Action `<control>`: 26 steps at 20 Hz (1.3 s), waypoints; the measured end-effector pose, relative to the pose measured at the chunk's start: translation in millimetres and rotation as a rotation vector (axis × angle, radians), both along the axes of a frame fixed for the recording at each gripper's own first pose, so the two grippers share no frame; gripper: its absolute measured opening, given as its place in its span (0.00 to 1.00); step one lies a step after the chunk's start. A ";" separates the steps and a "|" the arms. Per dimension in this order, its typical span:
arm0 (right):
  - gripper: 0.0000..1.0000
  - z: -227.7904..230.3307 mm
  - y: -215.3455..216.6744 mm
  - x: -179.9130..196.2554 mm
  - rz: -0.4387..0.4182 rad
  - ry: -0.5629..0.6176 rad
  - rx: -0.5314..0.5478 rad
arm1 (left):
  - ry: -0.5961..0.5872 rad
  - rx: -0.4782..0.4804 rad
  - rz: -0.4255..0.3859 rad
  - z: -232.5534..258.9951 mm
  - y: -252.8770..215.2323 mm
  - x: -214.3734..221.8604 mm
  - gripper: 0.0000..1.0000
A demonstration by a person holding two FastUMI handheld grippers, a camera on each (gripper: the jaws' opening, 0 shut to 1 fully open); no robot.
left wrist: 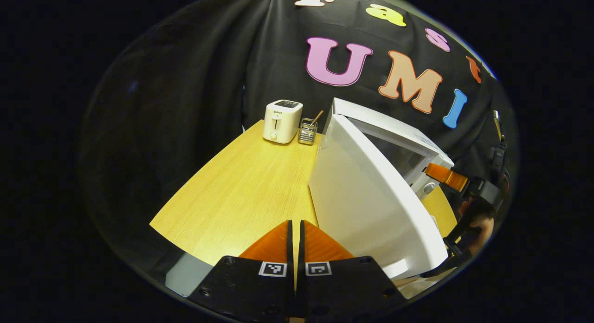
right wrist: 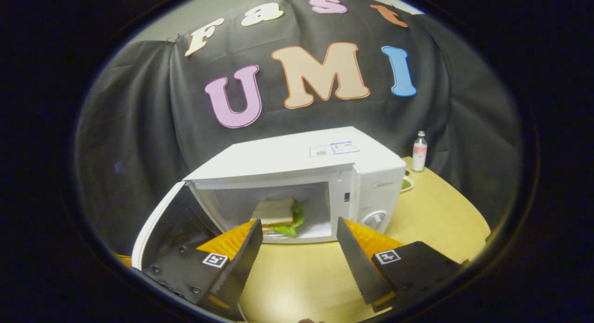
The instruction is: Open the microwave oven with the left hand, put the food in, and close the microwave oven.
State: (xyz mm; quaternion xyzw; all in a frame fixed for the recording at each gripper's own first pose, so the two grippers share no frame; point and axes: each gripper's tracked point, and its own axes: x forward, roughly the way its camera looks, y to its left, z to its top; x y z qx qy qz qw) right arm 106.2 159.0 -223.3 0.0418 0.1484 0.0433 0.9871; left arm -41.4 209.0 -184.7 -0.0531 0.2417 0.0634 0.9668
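While the right gripper (right wrist: 299,248) stands spread and empty before the cavity, the left gripper (left wrist: 295,242) sits pressed together just beside the open microwave door (left wrist: 371,207). The sandwich (right wrist: 277,216) lies inside the microwave (right wrist: 297,184). Closing likely calls for a steady push on the door's outer face; the table's (left wrist: 241,193) left side offers swing room.

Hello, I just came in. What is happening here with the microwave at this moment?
A person is working with two handheld grippers at a wooden table. The microwave has its door swung open, and a sandwich with lettuce already sits inside. The right gripper is open and empty, in front of the cavity. The left gripper is shut on nothing, beside the outer face of the door. Closing the door is what remains.
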 end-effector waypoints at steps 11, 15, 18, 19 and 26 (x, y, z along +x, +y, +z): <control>0.98 -6.3 -66.2 -70.9 -0.115 0.037 -0.049 | 0.024 0.036 -0.153 -3.7 -40.1 2.6 0.01; 0.92 -6.3 -82.2 -78.8 -0.129 0.034 -0.049 | 0.031 0.061 -0.212 -2.5 -61.4 5.0 0.01; 0.98 -10.2 -104.5 -88.2 -0.161 0.048 -0.055 | 0.037 0.078 -0.236 -2.9 -77.4 7.1 0.01; 0.98 -7.2 -113.2 -90.7 -0.175 0.045 -0.052 | 0.041 0.081 -0.238 -5.0 -81.8 7.3 0.01; 0.98 9.6 -174.1 -101.0 -0.242 0.032 -0.030 | 0.063 0.091 -0.232 -8.5 -116.3 6.2 0.01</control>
